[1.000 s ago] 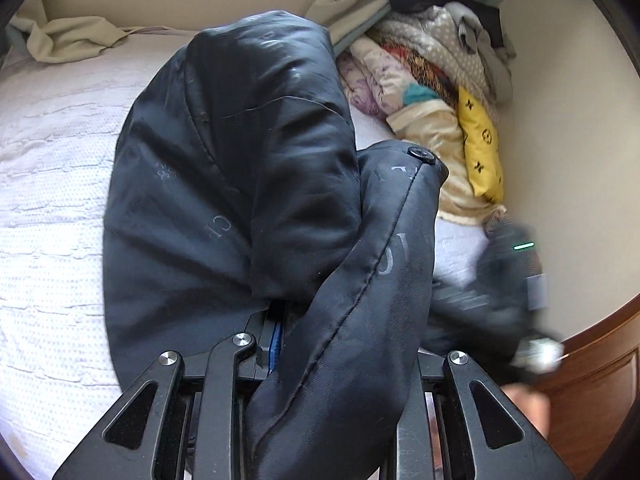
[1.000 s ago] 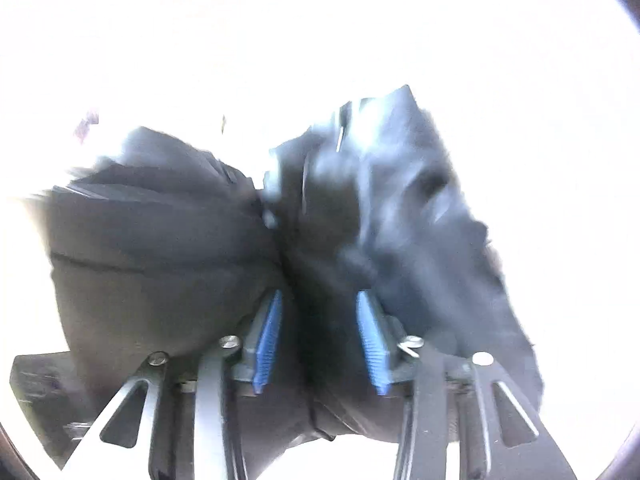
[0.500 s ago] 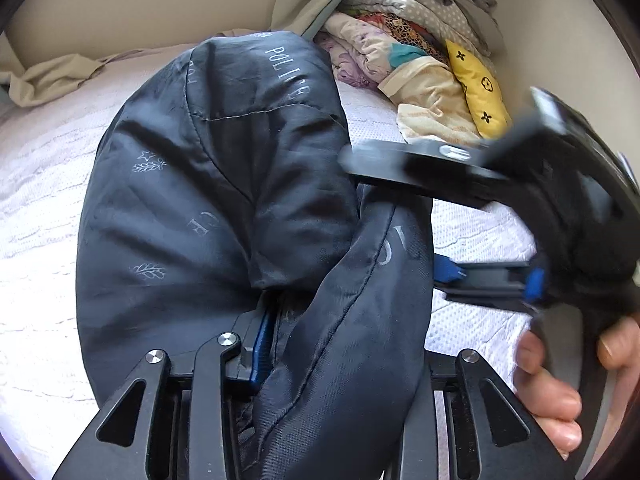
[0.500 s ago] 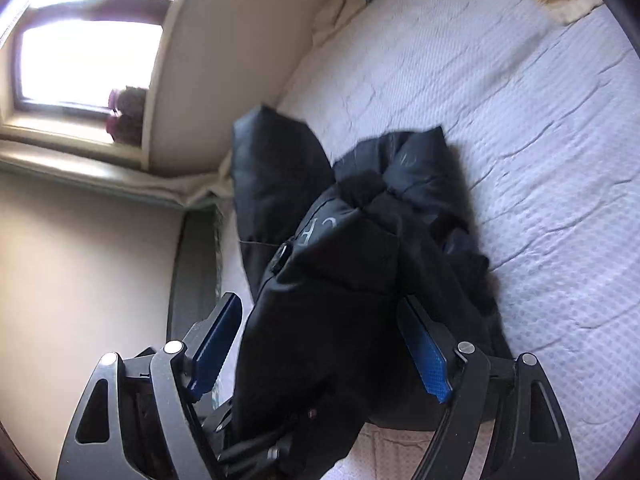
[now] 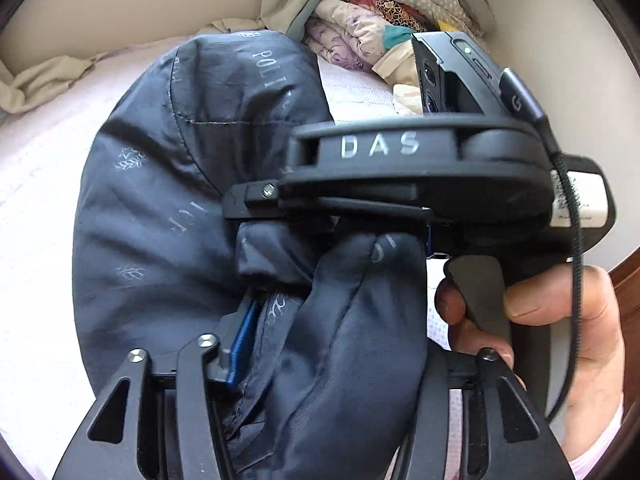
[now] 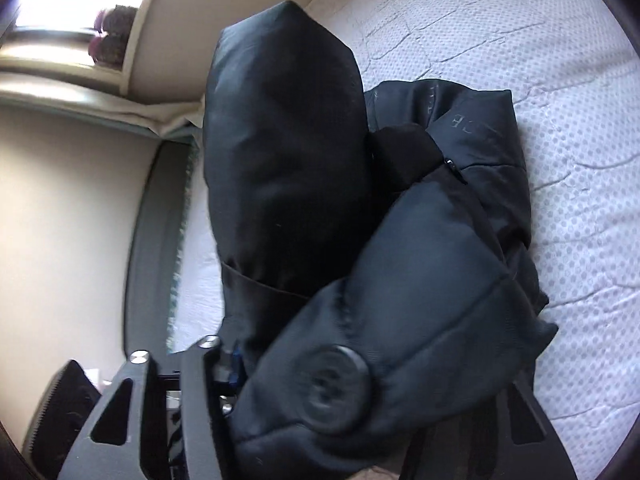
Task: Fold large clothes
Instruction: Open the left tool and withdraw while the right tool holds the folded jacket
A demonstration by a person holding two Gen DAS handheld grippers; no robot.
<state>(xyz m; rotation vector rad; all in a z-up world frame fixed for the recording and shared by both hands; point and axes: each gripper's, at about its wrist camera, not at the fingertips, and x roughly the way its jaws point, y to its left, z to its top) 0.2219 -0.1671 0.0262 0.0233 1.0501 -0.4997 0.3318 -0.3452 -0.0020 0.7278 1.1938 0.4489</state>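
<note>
A dark padded jacket (image 5: pixel 160 200) lies bunched on a white bed (image 5: pixel 40 200). My left gripper (image 5: pixel 332 344) points down at it. Its jaws are opening: a thick fold still sits between the fingers, but the blue pad (image 5: pixel 240 344) stands bare beside the cloth. From the right, a hand (image 5: pixel 580 340) brings my right gripper (image 5: pixel 276 236) across the same fold. In the right wrist view the jacket (image 6: pixel 280 140) bulges up between the fingers of that gripper (image 6: pixel 360 368), whose jaws are closing and press on the cloth. A round button (image 6: pixel 332 388) shows there.
A pile of mixed clothes (image 5: pixel 380 12) is heaped at the far end of the bed against a beige wall. A wooden frame (image 5: pixel 628 280) edges the bed on the right. A window (image 6: pixel 60 8) and a wall (image 6: pixel 60 220) stand beyond the mattress (image 6: pixel 520 40).
The right gripper has come further across the jacket fold and narrowed onto it. The left gripper's fingers have spread, baring more of the blue pad.
</note>
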